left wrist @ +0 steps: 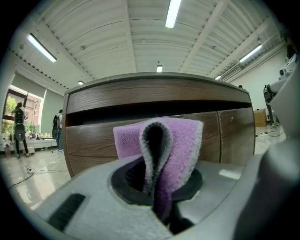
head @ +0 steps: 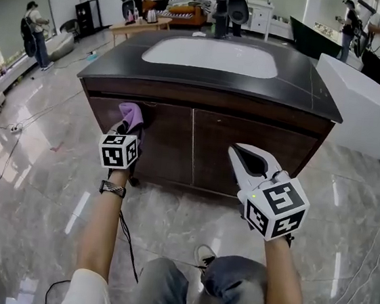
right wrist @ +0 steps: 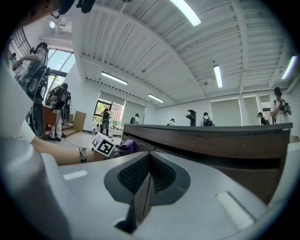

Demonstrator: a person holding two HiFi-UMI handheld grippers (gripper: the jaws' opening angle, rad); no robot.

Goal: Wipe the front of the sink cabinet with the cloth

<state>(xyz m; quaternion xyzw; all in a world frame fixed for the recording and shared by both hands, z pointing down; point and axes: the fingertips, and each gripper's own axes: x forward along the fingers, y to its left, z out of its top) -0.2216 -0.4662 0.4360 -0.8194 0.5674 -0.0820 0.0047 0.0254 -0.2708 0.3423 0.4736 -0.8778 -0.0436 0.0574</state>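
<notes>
Left gripper [head: 129,129] was clamped on a folded purple cloth [head: 131,113], held just before the left door [head: 167,145] of the sink cabinet [head: 209,101], near its top. Whether the cloth touched the wood could not be told. Above, a white basin [head: 211,56] sat sunk in the dark surface [head: 300,85]. Right gripper [head: 250,161], jaws pressed together on nothing, hovered before the right door [head: 299,150].

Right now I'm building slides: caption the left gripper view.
Left gripper clamps a folded purple cloth before the wooden sink cabinet front.
</notes>
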